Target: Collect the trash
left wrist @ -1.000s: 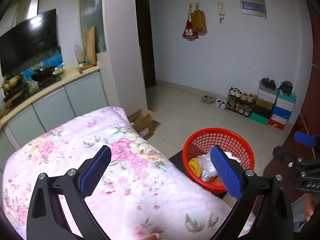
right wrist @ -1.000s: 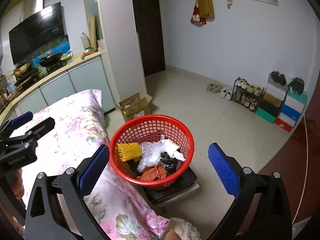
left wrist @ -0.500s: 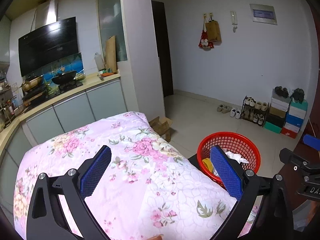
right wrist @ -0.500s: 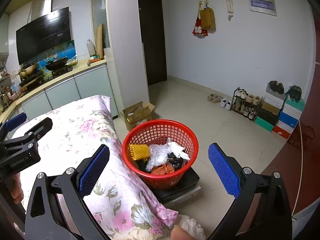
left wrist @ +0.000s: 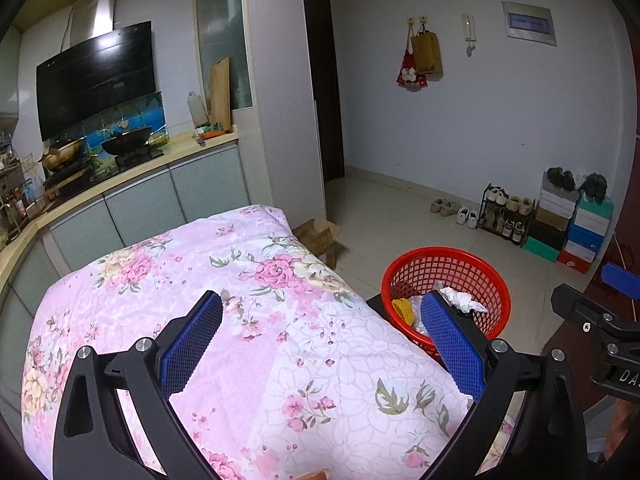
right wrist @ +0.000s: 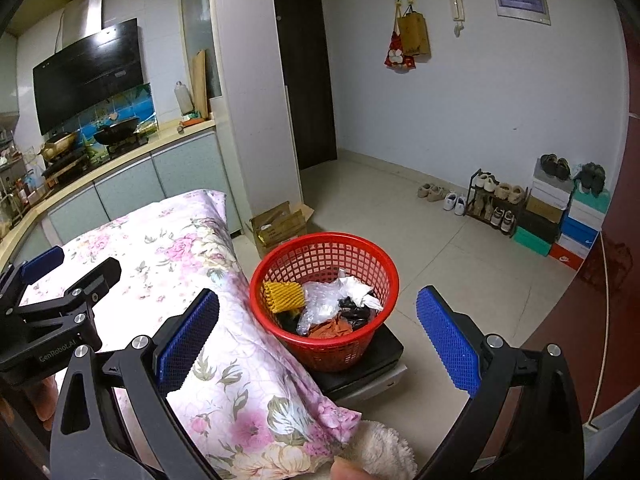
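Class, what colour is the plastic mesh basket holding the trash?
Red. The round plastic mesh basket shows best in the right wrist view.

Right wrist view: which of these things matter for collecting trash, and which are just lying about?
Belongs to the job:
- red basket
- its contents: yellow foam net, clear plastic wrap, white paper, black scrap, orange scrap
- left gripper and right gripper, both open and empty

Just lying about:
- floral quilt
- cardboard box
- shoe rack
- shoeboxes
- hanging bags

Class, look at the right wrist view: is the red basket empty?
No. The red basket holds a yellow net, clear plastic and other scraps.
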`<state>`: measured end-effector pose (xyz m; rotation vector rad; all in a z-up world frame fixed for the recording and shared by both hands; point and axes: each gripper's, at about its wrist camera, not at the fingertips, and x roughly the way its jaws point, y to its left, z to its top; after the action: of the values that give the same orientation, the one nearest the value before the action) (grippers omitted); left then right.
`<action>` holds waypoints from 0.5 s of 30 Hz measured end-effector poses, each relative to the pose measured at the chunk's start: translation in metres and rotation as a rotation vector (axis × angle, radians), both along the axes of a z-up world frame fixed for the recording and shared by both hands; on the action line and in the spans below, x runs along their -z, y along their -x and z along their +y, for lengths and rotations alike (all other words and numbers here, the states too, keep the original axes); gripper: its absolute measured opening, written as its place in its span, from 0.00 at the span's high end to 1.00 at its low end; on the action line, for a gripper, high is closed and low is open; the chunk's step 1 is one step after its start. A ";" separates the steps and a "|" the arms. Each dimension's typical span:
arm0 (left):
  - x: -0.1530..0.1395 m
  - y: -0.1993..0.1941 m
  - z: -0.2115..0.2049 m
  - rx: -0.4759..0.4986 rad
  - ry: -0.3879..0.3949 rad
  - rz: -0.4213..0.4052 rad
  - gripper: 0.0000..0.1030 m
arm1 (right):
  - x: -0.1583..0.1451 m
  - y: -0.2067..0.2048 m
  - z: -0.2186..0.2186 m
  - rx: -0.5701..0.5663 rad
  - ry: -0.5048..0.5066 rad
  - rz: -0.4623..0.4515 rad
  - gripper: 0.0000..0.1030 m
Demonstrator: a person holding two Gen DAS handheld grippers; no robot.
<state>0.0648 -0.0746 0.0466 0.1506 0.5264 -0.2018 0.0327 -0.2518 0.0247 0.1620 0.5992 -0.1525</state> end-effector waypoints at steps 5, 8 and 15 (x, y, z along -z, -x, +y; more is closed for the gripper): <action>0.001 0.002 0.000 -0.006 0.000 0.002 0.07 | 0.001 0.001 0.000 -0.004 -0.009 0.002 0.07; 0.001 0.003 0.000 -0.004 -0.004 0.003 0.07 | 0.002 0.001 0.000 -0.005 -0.008 0.003 0.07; 0.003 0.003 0.000 -0.004 0.000 0.007 0.07 | 0.002 0.001 0.000 -0.010 -0.010 0.005 0.07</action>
<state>0.0618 -0.0742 0.0437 0.1484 0.5339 -0.1986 0.0320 -0.2516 0.0225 0.1679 0.6058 -0.1407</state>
